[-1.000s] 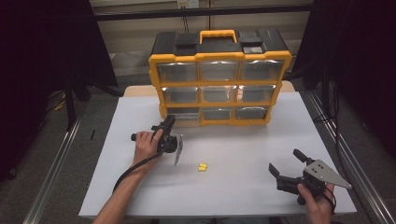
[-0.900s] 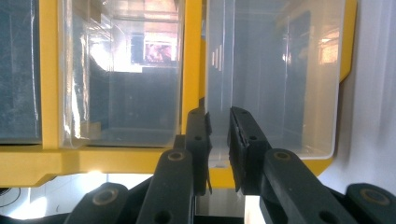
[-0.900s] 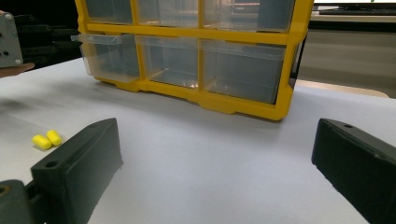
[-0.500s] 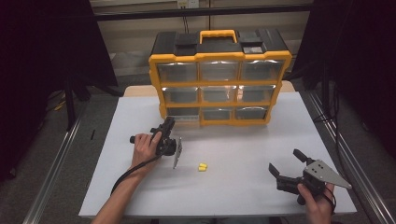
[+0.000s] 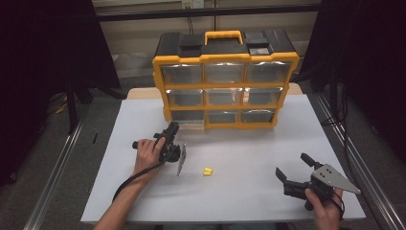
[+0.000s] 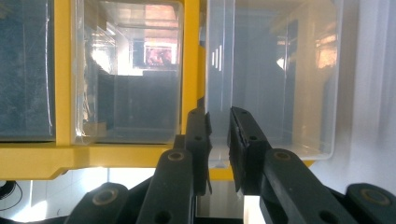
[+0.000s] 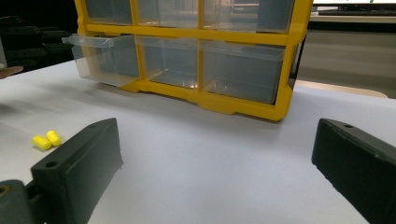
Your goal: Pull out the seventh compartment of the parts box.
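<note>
Left black two-jaw gripper [image 5: 171, 130], held by the person's left hand [image 5: 148, 154], points toward 1 o'clock at the bottom-left drawer of the cabinet. In the left gripper view its jaws stand close together with a narrow gap, and the front wall of the clear plastic drawer [image 6: 271, 79] sits in this gap; whether the jaws really press on the wall I cannot tell. This drawer is pulled out a little from its frame, which shows also in the right gripper view [image 7: 100, 56].

Right black two-jaw gripper [image 5: 293, 168], with a grey three-cornered plate on top, is held by the right hand [image 5: 324, 211] at about 4 o'clock on the white table [image 5: 249, 191]. Its jaws are wide apart and hold nothing, and they point toward 10 o'clock.

Between the two grippers, near the middle of the table, lie two small yellow foam earplugs [image 5: 208, 171], touching each other. In the right gripper view they are at 9 o'clock [image 7: 46, 139].

At 12 o'clock stands the yellow and black plastic drawer cabinet [image 5: 225, 81] with nine clear drawers and a yellow handle on top.
</note>
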Available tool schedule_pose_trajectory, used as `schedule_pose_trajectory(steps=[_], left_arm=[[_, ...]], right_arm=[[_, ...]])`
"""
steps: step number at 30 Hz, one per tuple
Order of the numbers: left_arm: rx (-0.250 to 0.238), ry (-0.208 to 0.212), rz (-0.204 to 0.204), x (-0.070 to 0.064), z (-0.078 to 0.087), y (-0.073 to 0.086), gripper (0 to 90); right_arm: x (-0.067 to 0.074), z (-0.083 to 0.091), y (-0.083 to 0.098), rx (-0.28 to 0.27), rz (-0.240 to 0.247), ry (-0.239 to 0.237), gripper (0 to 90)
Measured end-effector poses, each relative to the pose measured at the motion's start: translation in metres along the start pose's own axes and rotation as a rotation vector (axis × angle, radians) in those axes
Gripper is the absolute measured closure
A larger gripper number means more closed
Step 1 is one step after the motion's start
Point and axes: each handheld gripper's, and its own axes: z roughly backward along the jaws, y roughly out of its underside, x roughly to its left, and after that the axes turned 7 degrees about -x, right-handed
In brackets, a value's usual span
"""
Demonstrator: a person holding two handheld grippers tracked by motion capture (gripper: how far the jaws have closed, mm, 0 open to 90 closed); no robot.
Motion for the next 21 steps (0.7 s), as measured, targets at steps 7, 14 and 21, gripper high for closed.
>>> schedule_pose_trajectory(steps=[7, 14, 21], left_arm=[[-0.003, 0.003, -0.001, -0.001, 0.004, -0.001, 78.8], [-0.012, 0.005, -0.011, -0.001, 0.010, -0.002, 78.8], [-0.013, 0.002, -0.011, -0.001, 0.012, -0.004, 78.8]], right_arm=[[0.000, 0.000, 0.000, 0.002, 0.000, 0.000, 1.3], [0.000, 0.000, 0.000, 0.002, 0.001, 0.001, 1.2], [0.000, 0.000, 0.000, 0.002, 0.001, 0.000, 1.3]])
